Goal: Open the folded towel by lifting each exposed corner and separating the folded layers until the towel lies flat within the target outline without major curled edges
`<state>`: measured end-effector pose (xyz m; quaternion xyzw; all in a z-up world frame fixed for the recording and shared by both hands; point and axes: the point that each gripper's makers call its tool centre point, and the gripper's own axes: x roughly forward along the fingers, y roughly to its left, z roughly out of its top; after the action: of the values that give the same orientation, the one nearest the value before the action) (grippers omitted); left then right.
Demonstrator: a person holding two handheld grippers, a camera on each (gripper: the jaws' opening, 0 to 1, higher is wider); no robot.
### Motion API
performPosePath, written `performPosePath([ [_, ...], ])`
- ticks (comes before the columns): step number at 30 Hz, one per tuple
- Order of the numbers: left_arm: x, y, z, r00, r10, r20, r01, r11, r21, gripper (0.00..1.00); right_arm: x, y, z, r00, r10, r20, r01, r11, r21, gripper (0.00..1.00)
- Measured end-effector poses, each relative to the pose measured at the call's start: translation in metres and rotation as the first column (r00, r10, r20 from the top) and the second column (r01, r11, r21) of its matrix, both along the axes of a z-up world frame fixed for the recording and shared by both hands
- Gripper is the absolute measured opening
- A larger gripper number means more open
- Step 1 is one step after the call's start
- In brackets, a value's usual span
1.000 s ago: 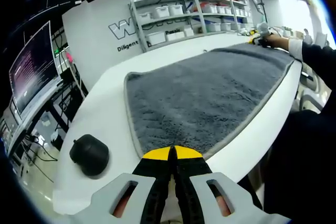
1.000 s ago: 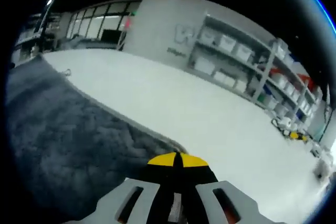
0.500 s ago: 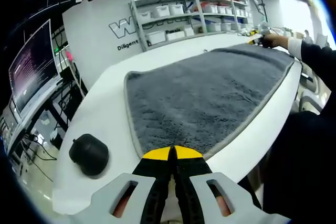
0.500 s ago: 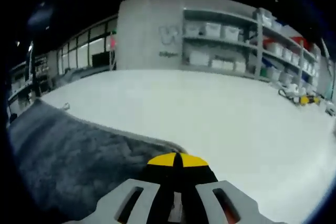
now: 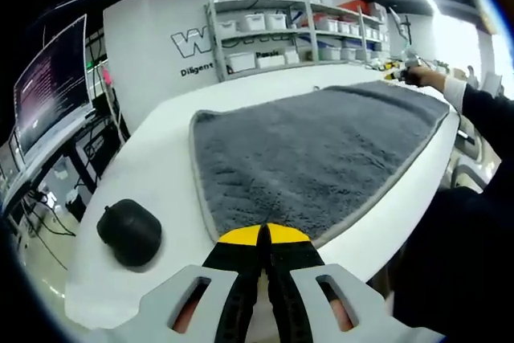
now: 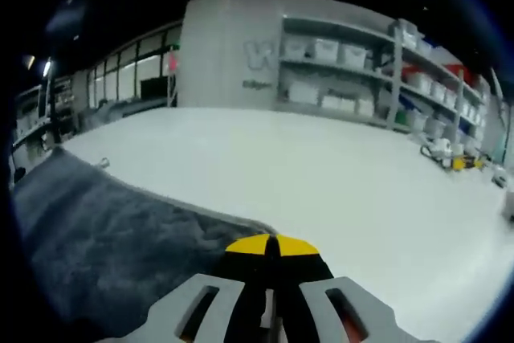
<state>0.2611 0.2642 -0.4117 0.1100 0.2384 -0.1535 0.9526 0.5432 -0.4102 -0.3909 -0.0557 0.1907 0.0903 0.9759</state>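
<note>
The grey plush towel [image 5: 313,150] is lying spread on the white desk [image 5: 161,166], its long axis running straight ahead from the left gripper [image 5: 264,234], whose fingers are pressed together at the near hem, seemingly pinching it. At the far corner the right gripper [image 6: 271,247] is sitting with fingers likewise shut at the towel's edge. A black rounded case [image 5: 128,232] is resting to the left of the left fingers.

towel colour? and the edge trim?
Dark grey pile towel with a lighter grey trim; clearest in the left gripper view.
</note>
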Motion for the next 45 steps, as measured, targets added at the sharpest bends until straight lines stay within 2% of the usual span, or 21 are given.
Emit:
performPosePath([
  [2,0.000,-0.004,0.005,0.999,-0.032,0.025,0.033,0.999,-0.034,0.01,-0.005,0.001,0.004,1.000,0.019,-0.002,-0.019,1.000,-0.003,0.00],
  [4,0.001,-0.006,0.012,0.998,-0.030,0.053,0.034,0.996,-0.077,0.01,-0.011,0.002,0.009,1.000,0.027,0.011,-0.027,1.000,-0.008,0.00],
  [6,0.001,-0.007,0.016,0.997,-0.042,0.068,0.048,0.995,-0.090,0.01,-0.014,0.003,0.012,0.999,0.048,0.020,-0.047,0.998,-0.034,0.00],
  [9,0.002,-0.009,0.022,0.995,-0.048,0.091,0.057,0.993,-0.102,0.07,-0.025,0.010,0.018,0.996,0.079,0.045,-0.077,0.996,-0.054,0.02],
  [11,0.005,-0.006,0.026,0.993,-0.038,0.113,0.050,0.994,-0.101,0.12,-0.030,0.012,0.021,0.995,0.089,0.054,-0.085,0.995,-0.058,0.04],
  [13,0.008,-0.003,0.035,0.986,-0.019,0.163,0.037,0.993,-0.108,0.13,-0.036,0.014,0.027,0.993,0.096,0.068,-0.093,0.994,-0.052,0.07],
  [15,0.011,0.001,0.043,0.980,0.005,0.198,0.022,0.991,-0.135,0.16,-0.042,0.018,0.030,0.992,0.108,0.067,-0.105,0.993,-0.046,0.11],
  [17,0.012,0.004,0.047,0.977,0.018,0.211,0.015,0.988,-0.153,0.21,-0.048,0.022,0.032,0.990,0.121,0.075,-0.117,0.992,-0.053,0.15],
  [19,0.013,0.006,0.050,0.975,0.023,0.219,0.015,0.985,-0.170,0.23,-0.053,0.025,0.033,0.988,0.132,0.083,-0.127,0.990,-0.062,0.16],
  [22,0.014,0.006,0.055,0.973,0.025,0.231,0.021,0.980,-0.198,0.27,-0.067,0.035,0.037,0.980,0.162,0.117,-0.161,0.987,-0.021,0.19],
  [25,0.017,0.004,0.063,0.964,0.016,0.265,0.043,0.975,-0.217,0.31,-0.079,0.041,0.042,0.974,0.156,0.162,-0.161,0.987,0.018,0.23],
  [29,0.023,-0.004,0.077,0.948,0.010,0.318,0.073,0.966,-0.247,0.35,-0.100,0.053,0.048,0.963,0.186,0.194,-0.194,0.981,0.023,0.27],
  [31,0.026,-0.009,0.080,0.947,0.010,0.321,0.086,0.955,-0.283,0.40,-0.110,0.060,0.050,0.957,0.214,0.195,-0.220,0.975,0.008,0.30],
  [33,0.030,-0.010,0.083,0.945,0.019,0.327,0.084,0.951,-0.299,0.44,-0.118,0.065,0.058,0.947,0.223,0.232,-0.232,0.973,0.013,0.33],
  [37,0.036,-0.011,0.087,0.944,0.031,0.327,0.074,0.950,-0.302,0.55,-0.133,0.076,0.069,0.933,0.243,0.264,-0.257,0.966,0.022,0.40],
  [40,0.039,-0.009,0.090,0.943,0.054,0.328,0.050,0.952,-0.302,0.63,-0.141,0.081,0.075,0.929,0.249,0.274,-0.258,0.966,-0.005,0.48],
  [45,0.046,-0.013,0.097,0.940,0.069,0.334,0.042,0.948,-0.314,0.69,-0.157,0.092,0.079,0.915,0.273,0.298,-0.282,0.959,-0.012,0.55],
])
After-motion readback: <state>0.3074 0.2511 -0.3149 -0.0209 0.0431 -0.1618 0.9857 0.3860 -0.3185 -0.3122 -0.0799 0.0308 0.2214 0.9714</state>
